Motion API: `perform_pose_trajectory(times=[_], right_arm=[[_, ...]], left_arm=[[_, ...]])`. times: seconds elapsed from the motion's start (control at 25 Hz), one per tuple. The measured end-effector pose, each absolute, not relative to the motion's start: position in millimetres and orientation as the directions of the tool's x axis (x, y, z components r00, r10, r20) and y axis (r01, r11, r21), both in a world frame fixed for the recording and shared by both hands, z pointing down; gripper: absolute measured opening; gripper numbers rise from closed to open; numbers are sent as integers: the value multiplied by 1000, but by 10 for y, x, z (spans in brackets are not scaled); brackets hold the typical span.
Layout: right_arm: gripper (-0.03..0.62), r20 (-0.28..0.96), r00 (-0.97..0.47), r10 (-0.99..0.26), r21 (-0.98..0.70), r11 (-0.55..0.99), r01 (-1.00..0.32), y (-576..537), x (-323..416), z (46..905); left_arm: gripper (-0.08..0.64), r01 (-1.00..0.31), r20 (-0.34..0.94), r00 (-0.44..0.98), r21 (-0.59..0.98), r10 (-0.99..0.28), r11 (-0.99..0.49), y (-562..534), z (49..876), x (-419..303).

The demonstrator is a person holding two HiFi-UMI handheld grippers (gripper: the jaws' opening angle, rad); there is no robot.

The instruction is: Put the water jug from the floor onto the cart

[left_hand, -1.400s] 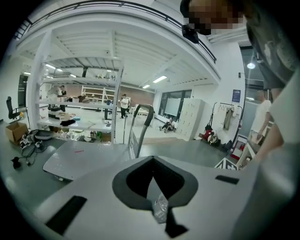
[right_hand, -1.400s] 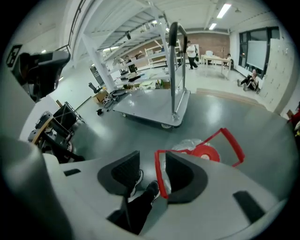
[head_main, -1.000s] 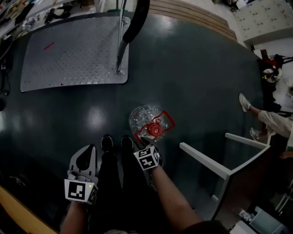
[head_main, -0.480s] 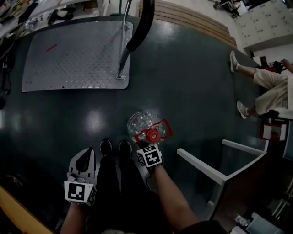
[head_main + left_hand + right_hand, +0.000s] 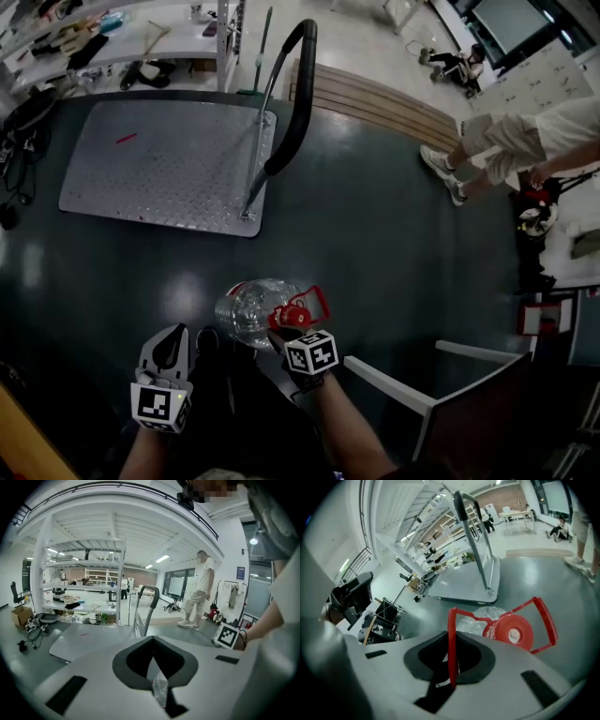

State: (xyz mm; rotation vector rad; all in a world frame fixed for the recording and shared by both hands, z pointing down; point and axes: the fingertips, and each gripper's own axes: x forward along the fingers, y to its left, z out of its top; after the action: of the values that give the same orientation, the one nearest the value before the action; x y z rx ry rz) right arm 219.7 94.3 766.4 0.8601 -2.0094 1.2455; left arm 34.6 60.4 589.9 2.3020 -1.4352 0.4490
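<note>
The water jug (image 5: pixel 246 311) is clear plastic with a red cap (image 5: pixel 513 632) and a red wire handle (image 5: pixel 451 637). My right gripper (image 5: pixel 285 331) is shut on that handle (image 5: pixel 314 302), and the jug hangs tilted from it above the dark floor. In the right gripper view, the handle's bar runs down between the pads at my right gripper (image 5: pixel 450 681). My left gripper (image 5: pixel 175 334) hangs left of the jug and apart from it, jaws together. A bit of clear film shows at my left gripper's (image 5: pixel 159 696) tips. The cart's metal platform (image 5: pixel 159 169) lies ahead on the left with its upright push handle (image 5: pixel 295 94).
A white-framed desk (image 5: pixel 403 386) stands close on the right. A person (image 5: pixel 511 136) stands at the far right, beyond a strip of wooden boards (image 5: pixel 384 98). Shelving with clutter (image 5: pixel 122 37) backs the cart, and cables (image 5: pixel 14 141) lie at its left.
The jug has come up off the floor with my right gripper shut on its handle, and it tilts leftward. Both grippers rose. The person at the right walked further into view.
</note>
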Motion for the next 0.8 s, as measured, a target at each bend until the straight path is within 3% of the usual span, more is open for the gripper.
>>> perform_pose_trajectory(times=[0.4, 0.8], right_arm=[[28, 680, -725, -110, -536, 601, -593, 642, 1411, 6449], [29, 703, -692, -163, -461, 637, -618, -153, 634, 6107]], left_arm=[[8, -970, 364, 243, 102, -899, -221, 360, 5086, -226], [8, -962, 360, 271, 85, -892, -258, -224, 5019, -1033]])
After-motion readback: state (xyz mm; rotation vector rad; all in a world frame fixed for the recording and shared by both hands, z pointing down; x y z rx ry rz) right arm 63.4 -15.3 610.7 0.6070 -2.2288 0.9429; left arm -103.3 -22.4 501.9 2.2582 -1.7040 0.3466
